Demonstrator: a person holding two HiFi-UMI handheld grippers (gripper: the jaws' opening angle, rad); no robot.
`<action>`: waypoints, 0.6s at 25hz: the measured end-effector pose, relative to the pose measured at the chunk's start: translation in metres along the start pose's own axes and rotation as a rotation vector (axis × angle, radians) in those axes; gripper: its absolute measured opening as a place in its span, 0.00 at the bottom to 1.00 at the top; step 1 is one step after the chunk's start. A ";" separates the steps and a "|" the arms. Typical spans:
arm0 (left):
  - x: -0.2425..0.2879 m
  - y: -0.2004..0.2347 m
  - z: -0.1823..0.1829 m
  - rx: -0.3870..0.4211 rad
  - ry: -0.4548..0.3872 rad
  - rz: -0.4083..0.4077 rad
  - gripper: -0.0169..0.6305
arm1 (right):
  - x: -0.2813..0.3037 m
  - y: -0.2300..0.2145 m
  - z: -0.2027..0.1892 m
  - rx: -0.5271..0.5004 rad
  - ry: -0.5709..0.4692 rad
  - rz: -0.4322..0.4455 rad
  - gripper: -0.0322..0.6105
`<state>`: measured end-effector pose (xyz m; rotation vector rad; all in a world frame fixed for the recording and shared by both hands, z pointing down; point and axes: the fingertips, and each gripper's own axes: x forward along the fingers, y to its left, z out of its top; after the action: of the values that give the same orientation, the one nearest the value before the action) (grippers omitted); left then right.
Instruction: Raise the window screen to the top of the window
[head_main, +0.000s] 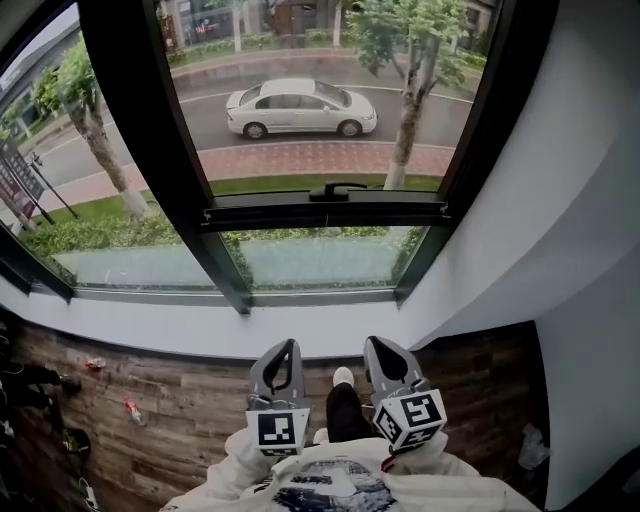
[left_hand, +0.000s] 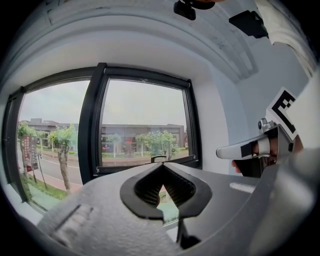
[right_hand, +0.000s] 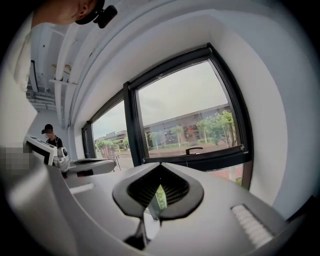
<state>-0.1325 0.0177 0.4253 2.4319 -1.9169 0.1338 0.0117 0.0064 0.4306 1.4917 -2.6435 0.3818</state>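
The black-framed window (head_main: 190, 190) fills the upper head view. A black horizontal screen rail (head_main: 325, 211) crosses its right pane about halfway up, with a small black handle (head_main: 337, 188) on top. The glass below the rail looks hazier than the glass above. My left gripper (head_main: 288, 350) and right gripper (head_main: 378, 348) are side by side low in the head view, both shut and empty, well short of the sill. In the left gripper view the jaws (left_hand: 161, 172) point at the handle (left_hand: 159, 158). The right gripper (right_hand: 159, 170) faces the handle (right_hand: 194, 149) from the left.
A white wall (head_main: 560, 230) closes the right side. A white sill (head_main: 200, 335) runs under the window above a wood-plank floor (head_main: 180, 400) with small scattered items (head_main: 132, 410) at the left. A person (right_hand: 48, 136) stands far back in the right gripper view.
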 end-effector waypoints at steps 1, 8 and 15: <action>0.006 0.005 -0.002 0.004 -0.001 0.010 0.03 | 0.009 -0.002 0.000 -0.001 0.000 0.008 0.06; 0.069 0.024 -0.003 0.059 0.007 0.046 0.03 | 0.071 -0.040 0.011 0.018 -0.013 0.029 0.06; 0.147 0.027 -0.002 0.095 0.031 0.060 0.03 | 0.123 -0.094 0.023 0.022 -0.003 0.031 0.06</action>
<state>-0.1243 -0.1306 0.4406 2.4156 -2.0156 0.2686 0.0287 -0.1487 0.4483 1.4605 -2.6759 0.4130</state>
